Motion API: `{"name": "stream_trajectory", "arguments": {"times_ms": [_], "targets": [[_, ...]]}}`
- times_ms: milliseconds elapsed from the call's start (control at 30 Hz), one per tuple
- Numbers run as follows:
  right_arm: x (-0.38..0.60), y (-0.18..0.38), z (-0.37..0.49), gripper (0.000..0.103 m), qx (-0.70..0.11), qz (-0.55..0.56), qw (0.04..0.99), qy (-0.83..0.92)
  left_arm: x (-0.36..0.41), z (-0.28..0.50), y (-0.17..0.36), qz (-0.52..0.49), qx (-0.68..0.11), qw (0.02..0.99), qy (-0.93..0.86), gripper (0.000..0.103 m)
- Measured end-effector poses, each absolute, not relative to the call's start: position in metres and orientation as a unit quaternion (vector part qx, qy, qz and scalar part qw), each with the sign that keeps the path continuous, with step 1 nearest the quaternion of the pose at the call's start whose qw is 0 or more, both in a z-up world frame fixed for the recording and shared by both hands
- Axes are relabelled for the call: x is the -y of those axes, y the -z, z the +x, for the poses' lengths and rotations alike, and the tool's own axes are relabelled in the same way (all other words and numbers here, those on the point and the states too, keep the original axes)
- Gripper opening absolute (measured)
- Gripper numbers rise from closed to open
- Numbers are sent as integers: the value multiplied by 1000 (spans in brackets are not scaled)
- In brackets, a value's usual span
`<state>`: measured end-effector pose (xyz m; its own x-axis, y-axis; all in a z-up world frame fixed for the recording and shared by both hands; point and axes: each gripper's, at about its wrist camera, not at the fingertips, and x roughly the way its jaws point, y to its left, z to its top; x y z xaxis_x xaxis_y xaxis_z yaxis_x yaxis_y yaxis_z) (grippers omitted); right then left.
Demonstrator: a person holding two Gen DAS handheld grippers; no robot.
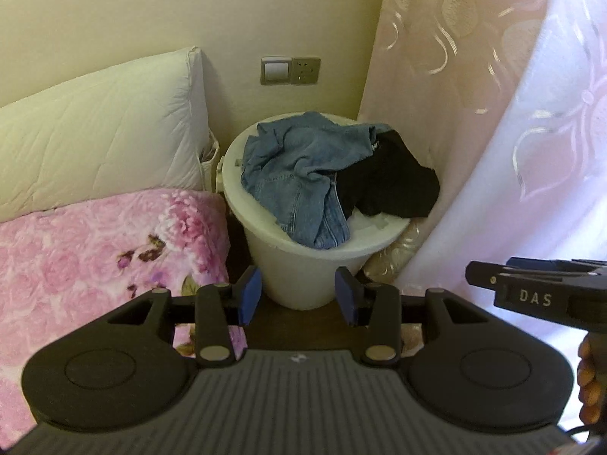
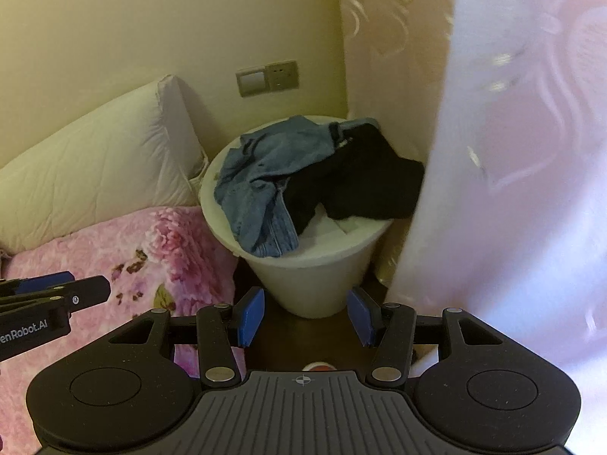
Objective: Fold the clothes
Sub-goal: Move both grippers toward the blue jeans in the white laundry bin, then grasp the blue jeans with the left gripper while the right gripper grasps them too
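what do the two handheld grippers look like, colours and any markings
Both are black, with blue pads on two fingers, round black side caps and a ribbed grey deck bearing a crosshair mark. The left gripper reads "enRobot.AI" on its side; the right gripper reads "DAS".

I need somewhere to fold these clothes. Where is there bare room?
The pink floral blanket below the white pillow lies bare. The white bin top is crowded with the denim garment and black garment, save a small front patch.

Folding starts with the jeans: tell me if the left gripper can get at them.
Probably yes. The jeans lie on top of the white bin, ahead of the left gripper, whose jaws are open and empty; nothing stands between.
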<state>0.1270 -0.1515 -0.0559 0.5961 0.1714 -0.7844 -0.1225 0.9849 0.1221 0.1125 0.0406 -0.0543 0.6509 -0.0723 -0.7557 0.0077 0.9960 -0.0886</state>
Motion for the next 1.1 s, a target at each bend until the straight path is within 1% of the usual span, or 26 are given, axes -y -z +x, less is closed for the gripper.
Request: {"name": "stream_trajectory", "arguments": {"times_ms": [133, 233, 467, 800, 900, 1100], "targets": [[149, 68, 171, 53, -447, 16, 889, -96, -38, 148, 69, -28, -419, 908, 9, 38], [149, 81, 206, 53, -459, 11, 882, -105, -40, 180, 84, -44, -424, 905, -9, 38], [157, 110, 292, 53, -502, 6, 857, -117, -38, 266, 127, -90, -469, 879, -10, 38], [173, 151, 397, 53, -550, 16, 826, -125, -20, 346, 193, -111, -519, 848, -8, 38], [179, 164, 423, 53, -563, 40, 815, -133, -12, 356, 214, -94, -530, 843, -6, 38], [195, 190, 464, 53, -574, 156, 791, -145, -5, 361, 246, -67, -549, 833, -3, 38]]}}
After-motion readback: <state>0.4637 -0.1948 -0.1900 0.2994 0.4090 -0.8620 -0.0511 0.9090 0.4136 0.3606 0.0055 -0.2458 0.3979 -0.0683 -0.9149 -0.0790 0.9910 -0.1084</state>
